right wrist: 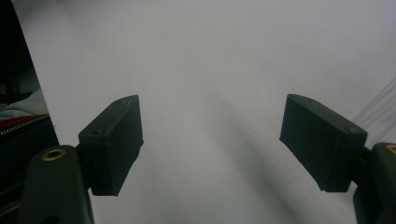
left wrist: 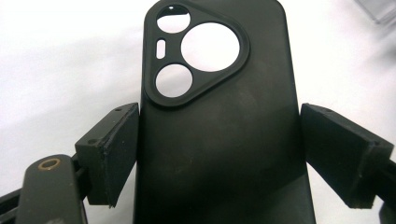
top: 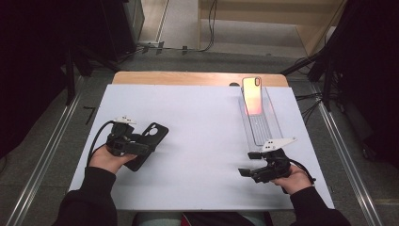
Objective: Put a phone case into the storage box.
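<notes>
A black phone case (top: 155,133) lies flat on the white table top (top: 202,136), camera cut-outs pointing away from me. My left gripper (top: 143,147) reaches over its near end. In the left gripper view the case (left wrist: 219,140) lies between the two jaws, which stand wide apart beside its long edges with hardly any gap. A phone with a pink-orange back (top: 252,95) leans upright in a clear plastic stand (top: 262,125) at the right. My right gripper (top: 249,164) hovers near the front right with its jaws open and bare table between its pads (right wrist: 114,140).
The clear stand runs from the table's far edge toward my right hand. A wooden strip (top: 188,78) borders the far edge. Cables and dark equipment stand on the floor beyond the table.
</notes>
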Demonstrator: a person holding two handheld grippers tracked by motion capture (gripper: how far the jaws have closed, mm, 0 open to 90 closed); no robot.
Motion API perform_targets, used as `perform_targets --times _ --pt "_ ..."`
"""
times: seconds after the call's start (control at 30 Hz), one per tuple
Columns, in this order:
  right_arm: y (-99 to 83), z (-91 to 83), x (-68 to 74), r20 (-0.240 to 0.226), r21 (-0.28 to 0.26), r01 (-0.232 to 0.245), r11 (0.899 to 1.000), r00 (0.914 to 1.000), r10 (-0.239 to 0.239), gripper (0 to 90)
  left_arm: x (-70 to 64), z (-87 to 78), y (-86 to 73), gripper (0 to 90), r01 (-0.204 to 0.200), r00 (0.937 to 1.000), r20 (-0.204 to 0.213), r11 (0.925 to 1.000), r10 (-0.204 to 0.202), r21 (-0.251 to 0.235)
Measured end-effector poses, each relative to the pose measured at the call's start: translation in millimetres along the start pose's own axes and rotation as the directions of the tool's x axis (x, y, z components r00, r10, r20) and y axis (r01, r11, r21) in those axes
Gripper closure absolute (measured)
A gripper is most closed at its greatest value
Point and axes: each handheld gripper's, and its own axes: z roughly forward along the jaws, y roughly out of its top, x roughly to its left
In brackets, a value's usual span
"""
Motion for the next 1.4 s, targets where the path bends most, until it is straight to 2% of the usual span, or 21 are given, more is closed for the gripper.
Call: perform_targets --times 0.43,0.57,0.67,0.8,0.9,1.13,1.23,1.3,1.4 --pt "0.1 -0.5 0.4 0.007 -0.001 0.003 1.000 1.0000 -0.003 19.5 -27.5 8.8 7.4 15.4 -0.022 0.9956 0.091 0.9997 0.021 0.013" --pt "0.6 -0.7 0.5 0.003 0.017 -0.008 1.000 1.0000 0.008 19.5 -35.2 12.0 9.0 15.4 -0.019 0.9933 0.114 0.9997 0.017 0.015" --pt "1.5 -1.7 1.3 0.001 0.006 -0.006 1.000 1.0000 0.006 19.5 -40.2 15.1 10.5 15.4 -0.021 0.9926 0.120 0.9996 0.019 0.017" --pt "4.3 -2.8 4.0 0.003 0.006 -0.014 1.000 0.9999 0.014 19.5 -46.6 20.1 11.9 15.4 -0.003 0.9906 0.137 1.0000 0.002 0.009" --pt "7.2 -3.7 5.8 -0.007 0.000 -0.025 1.000 0.9997 0.025 19.5 -52.4 23.2 12.8 15.4 0.001 0.9909 0.135 1.0000 -0.001 0.000" --pt "14.5 -5.0 9.6 0.011 -0.016 -0.075 0.997 0.9971 0.075 19.5 -64.1 29.0 13.0 15.3 0.036 0.9934 0.111 0.9982 -0.030 -0.049" --pt "16.3 -4.0 10.1 0.014 -0.020 -0.095 0.995 0.9953 0.096 19.5 -69.9 30.8 13.0 15.3 0.025 0.9925 0.121 0.9975 -0.017 -0.066" --pt "18.0 -4.5 10.9 0.017 -0.026 -0.115 0.993 0.9932 0.115 19.5 -74.9 30.9 13.3 15.3 0.011 0.9946 0.104 0.9968 -0.002 -0.079" --pt "20.8 -5.1 11.9 0.010 -0.044 -0.135 0.990 0.9908 0.135 19.5 -80.4 31.4 13.4 15.3 0.016 0.9961 0.088 0.9933 -0.006 -0.115"
